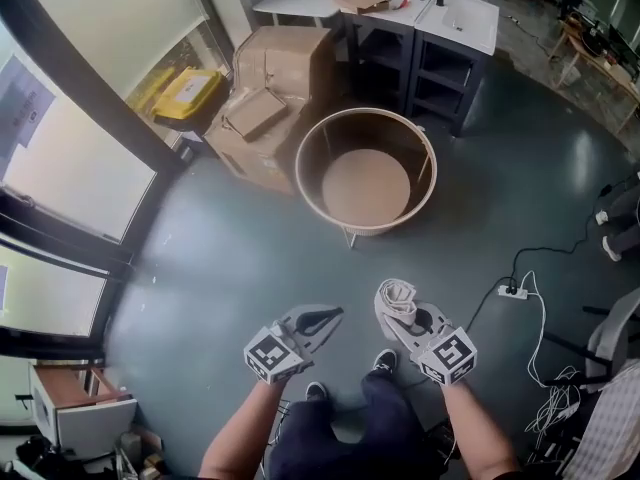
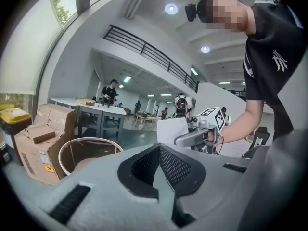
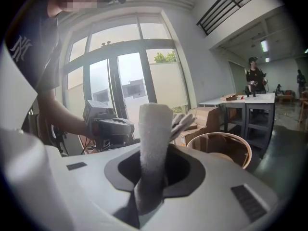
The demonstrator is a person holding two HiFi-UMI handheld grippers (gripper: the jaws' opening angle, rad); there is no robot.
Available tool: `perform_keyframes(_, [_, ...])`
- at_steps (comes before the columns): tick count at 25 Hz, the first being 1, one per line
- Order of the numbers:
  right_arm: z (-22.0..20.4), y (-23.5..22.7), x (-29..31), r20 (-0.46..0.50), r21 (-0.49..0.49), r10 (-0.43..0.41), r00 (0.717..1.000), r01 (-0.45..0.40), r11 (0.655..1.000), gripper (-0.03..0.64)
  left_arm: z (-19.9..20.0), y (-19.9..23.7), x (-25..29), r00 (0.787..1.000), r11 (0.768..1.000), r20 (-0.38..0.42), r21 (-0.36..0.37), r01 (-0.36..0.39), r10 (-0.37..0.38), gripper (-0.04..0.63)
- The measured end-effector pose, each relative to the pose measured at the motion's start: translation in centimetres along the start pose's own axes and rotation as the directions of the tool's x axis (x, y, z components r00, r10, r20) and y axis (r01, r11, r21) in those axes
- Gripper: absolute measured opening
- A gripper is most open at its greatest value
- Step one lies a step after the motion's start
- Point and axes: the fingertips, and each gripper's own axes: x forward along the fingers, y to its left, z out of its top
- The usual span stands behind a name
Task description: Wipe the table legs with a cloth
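While right gripper (image 3: 152,174) fingers clamp rolled cloth (image 3: 155,129), left gripper (image 2: 159,152) fingers pressed together

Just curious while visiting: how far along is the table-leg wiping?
Done: the cloth is picked up, clamped in the right gripper. In hand: the person stands facing the round table, short of it; the left gripper is shut and empty. Left: all the wiping; neither gripper is near a leg.

Only legible mark: the interlocked NY monogram on my black shirt (image 2: 279,60), up and right of my left gripper (image 2: 159,150). The marker cube (image 2: 211,117) ahead carries square codes, no letters. The sticker (image 2: 48,168) on the cardboard box (image 2: 33,143) at far left is too small to read.
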Motion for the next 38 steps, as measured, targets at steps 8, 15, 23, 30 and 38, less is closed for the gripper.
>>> perform_keyframes(8, [-4.9,-6.4,8.9,-0.026,-0.041,-0.011,1.000,0.010,0.999,0.081,-5.9,7.8,2.7,1.000,1.000,-0.004,-0.004,-0.015,0.015,0.006])
perform_keyframes(15, [-10.1,-10.0,21.0,-0.049,-0.193,-0.092,0.995,0.081,0.978,0.081,-13.5,17.5,2.3,0.999,1.000,0.033,-0.027,0.016,-0.016,0.006])
perform_keyframes(23, [-18.3,-15.2,31.1,0.002,-0.241,-0.239,0.971,0.232,0.943,0.081,-23.0,26.2,4.3,0.995,0.999,0.086,-0.010,0.042,-0.041,0.006])
perform_keyframes(30, [-29.7,-19.6,35.6,0.058,-0.283,-0.298,0.953,0.302,0.910,0.081,-33.8,30.9,10.5,0.991,0.995,0.110,0.072,0.066,-0.074,0.006])
perform_keyframes(38, [-34.7,-25.2,40.5,0.147,-0.402,-0.348,0.926,0.377,0.835,0.081,-39.3,33.3,15.3,0.975,0.962,0.159,0.248,0.115,-0.158,0.006])
